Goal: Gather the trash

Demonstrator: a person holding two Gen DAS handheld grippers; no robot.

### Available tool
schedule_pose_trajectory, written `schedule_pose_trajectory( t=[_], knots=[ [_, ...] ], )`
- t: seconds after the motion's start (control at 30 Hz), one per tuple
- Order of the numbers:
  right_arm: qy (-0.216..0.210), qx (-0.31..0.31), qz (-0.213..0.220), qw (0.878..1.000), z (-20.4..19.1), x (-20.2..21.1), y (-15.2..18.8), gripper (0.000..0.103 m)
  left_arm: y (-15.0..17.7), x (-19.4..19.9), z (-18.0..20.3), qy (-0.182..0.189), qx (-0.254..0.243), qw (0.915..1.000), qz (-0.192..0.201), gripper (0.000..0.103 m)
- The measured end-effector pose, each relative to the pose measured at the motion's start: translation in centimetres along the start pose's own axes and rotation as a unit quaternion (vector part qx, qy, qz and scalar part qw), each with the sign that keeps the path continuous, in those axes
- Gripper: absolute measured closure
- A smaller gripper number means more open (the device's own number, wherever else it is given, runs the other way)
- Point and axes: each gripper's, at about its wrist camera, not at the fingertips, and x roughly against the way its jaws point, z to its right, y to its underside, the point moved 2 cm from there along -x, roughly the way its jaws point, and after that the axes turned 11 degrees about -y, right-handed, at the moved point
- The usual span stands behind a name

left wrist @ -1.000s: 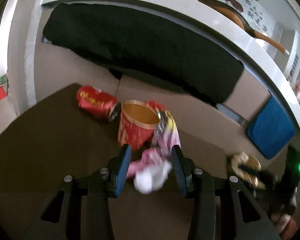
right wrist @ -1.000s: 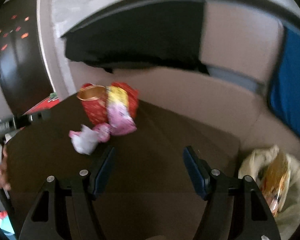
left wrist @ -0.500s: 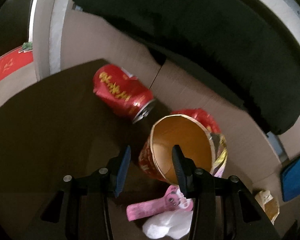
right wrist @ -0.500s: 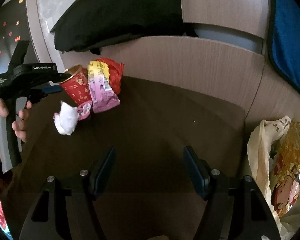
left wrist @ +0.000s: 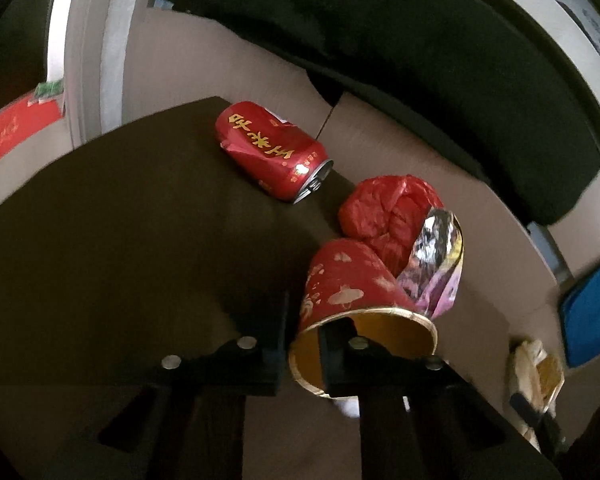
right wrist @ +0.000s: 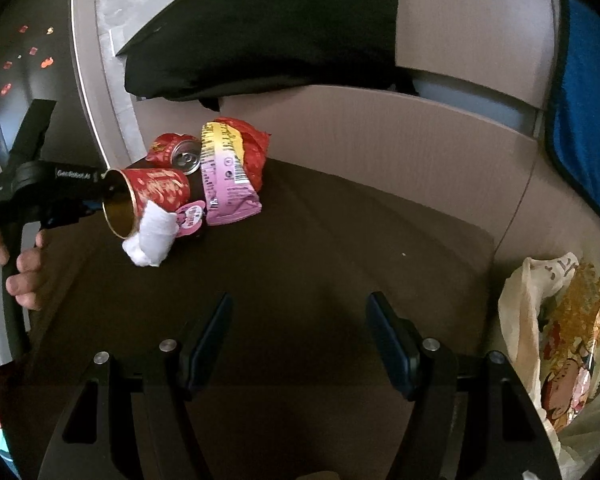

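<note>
My left gripper point(left wrist: 302, 334) is shut on the rim of a red paper cup point(left wrist: 352, 280), one finger inside it and one outside, and holds it tipped on its side; the cup also shows in the right wrist view point(right wrist: 148, 196). A dented red can point(left wrist: 272, 150) lies beyond on the dark table point(left wrist: 120, 240). A red plastic bag point(left wrist: 388, 208) and a pink and silver wrapper point(left wrist: 440, 256) lie behind the cup. A white tissue point(right wrist: 150, 236) lies by the cup. My right gripper point(right wrist: 298, 340) is open and empty over the table's near part.
A plastic trash bag point(right wrist: 560, 340) with wrappers in it sits off the table's right edge. A black cushion point(right wrist: 268, 32) lies on the bench behind. A blue cloth point(right wrist: 588, 100) hangs at the right.
My left gripper has closed on the cup's rim and tipped the cup over toward me. The right gripper has stayed open and drawn back a little.
</note>
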Motion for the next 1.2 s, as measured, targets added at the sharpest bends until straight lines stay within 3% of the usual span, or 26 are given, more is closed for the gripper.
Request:
schedule_pose_trajectory(
  t=[0.17, 0.4, 0.53, 0.83, 0.97, 1.03, 1.07, 1.2],
  knots=[
    [-0.017, -0.004, -0.004, 1.0, -0.4, 0.0, 0.1, 0.036, 1.0, 1.9, -1.1, -0.009, -0.023, 0.9994, 0.022, 0.09],
    [-0.013, 0.017, -0.01, 1.0, -1.9, -0.9, -0.9, 0.036, 1.8, 3.7, -2.2, 0.014, -0.045, 0.998, 0.041, 0.088],
    [-0.033, 0.025, -0.013, 0.999, -2.7, -2.0, -1.9, 0.036, 1.8, 4.0, -2.6, 0.031, -0.053, 0.9971, 0.045, 0.083],
    [-0.081, 0.032, -0.009, 0.996, -3.7, -7.9, -7.8, 0.036, 1.8, 4.6, -3.0, 0.056, -0.066, 0.9944, 0.059, 0.075],
    [-0.074, 0.038, -0.024, 0.996, -4.1, -12.0, -10.2, 0.037, 1.9, 4.5, -2.8, 0.066, -0.072, 0.9936, 0.057, 0.073],
    [-0.072, 0.029, -0.047, 0.996, -4.0, -13.8, -10.7, 0.054, 2.1, 4.8, -2.7, 0.065, -0.082, 0.9925, 0.064, 0.073],
    [-0.07, 0.023, -0.062, 0.995, -3.7, -14.4, -10.8, 0.069, 2.2, 5.1, -2.5, 0.065, -0.09, 0.9915, 0.068, 0.073],
    [-0.094, 0.003, -0.046, 0.994, -2.3, -11.6, -10.2, 0.076, 3.0, 6.4, -1.0, 0.091, -0.131, 0.9831, 0.09, 0.07]
  ],
)
